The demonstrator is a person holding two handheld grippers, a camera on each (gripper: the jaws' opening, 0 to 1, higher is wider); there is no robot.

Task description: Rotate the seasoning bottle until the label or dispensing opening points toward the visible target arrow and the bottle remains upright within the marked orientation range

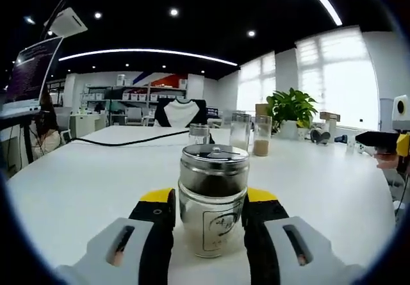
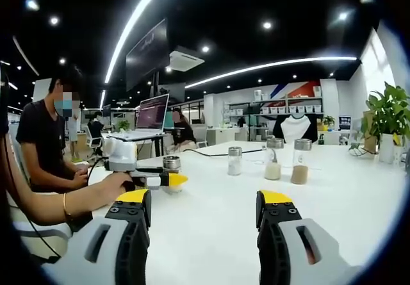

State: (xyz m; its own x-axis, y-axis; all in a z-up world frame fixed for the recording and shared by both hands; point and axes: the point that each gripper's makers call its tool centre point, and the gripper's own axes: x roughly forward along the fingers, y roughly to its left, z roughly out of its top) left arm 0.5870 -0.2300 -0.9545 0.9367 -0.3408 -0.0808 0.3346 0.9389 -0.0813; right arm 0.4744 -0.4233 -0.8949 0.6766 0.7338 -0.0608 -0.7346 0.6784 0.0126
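clear seasoning bottle [image 1: 213, 198] with silver lid, yellow-tipped black left gripper [image 1: 209, 209], white table [image 1: 83, 182].

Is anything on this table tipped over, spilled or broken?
Nothing stands out. The seasoning bottle stands upright between the left hand-held gripper's jaws, and the three bottles behind also stand upright on the clean table.

The left gripper view sits low and close over the white table [image 1: 83, 182], facing the windows; the right gripper view looks across the same white table [image 2: 218, 202] from farther back.

Bright ceiling strips [image 1: 147, 53], window [image 1: 336, 73] glare, fisheye-bent edges.
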